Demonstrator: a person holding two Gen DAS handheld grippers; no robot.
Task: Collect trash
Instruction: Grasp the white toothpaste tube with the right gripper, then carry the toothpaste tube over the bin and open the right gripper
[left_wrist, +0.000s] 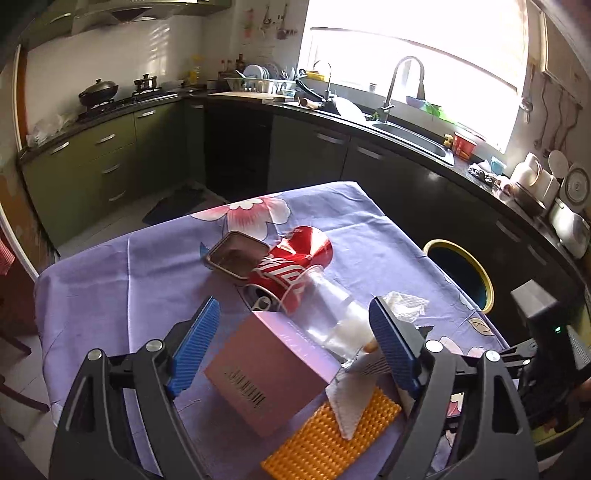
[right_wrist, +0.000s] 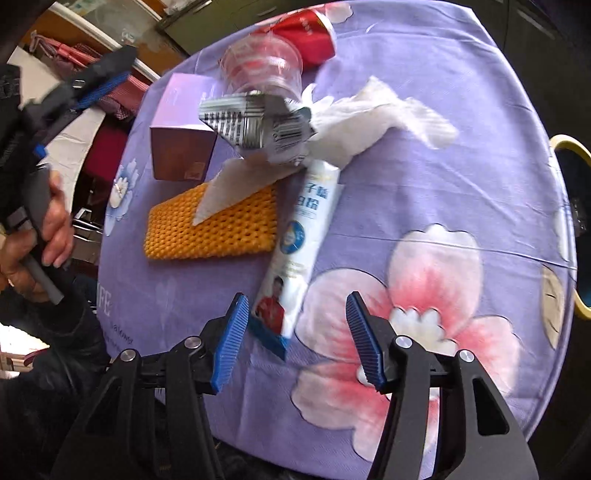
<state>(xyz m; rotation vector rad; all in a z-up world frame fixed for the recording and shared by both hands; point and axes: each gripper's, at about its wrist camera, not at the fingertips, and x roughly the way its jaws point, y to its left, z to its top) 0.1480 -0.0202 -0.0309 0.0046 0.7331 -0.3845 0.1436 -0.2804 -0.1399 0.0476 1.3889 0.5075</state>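
Trash is piled up on a table with a purple floral cloth (right_wrist: 461, 92), pretty much all bunched together near the middle. There's a crushed red cola can (left_wrist: 291, 266) lying on its side, with a small open metal tin (left_wrist: 236, 258) leaning right against it, and a clear plastic cup (left_wrist: 332, 306) tipped over and touching the can too. Just beside the cup sits a pink-purple cardboard box (left_wrist: 266, 373), and next to that an orange foam mesh sleeve (right_wrist: 214, 229) flat on the cloth with a corner of white paper lying across it. A torn silver wrapper with a barcode (right_wrist: 258, 125) sits on crumpled white tissue (right_wrist: 373, 110), and a flattened white milk pouch (right_wrist: 299, 251) stretches from that heap toward the right gripper (right_wrist: 295, 339). That gripper's jaws are apart, with the pouch's near end between them but the pads not pressing on it. The left gripper (left_wrist: 291, 347) has its jaws wide apart, the box and cup showing between the fingers, gripping nothing. A yellow-rimmed bin (left_wrist: 461, 273) stands on the floor just off the table's edge. In the right wrist view you can see a hand (right_wrist: 51, 236) holding the other gripper's handle.
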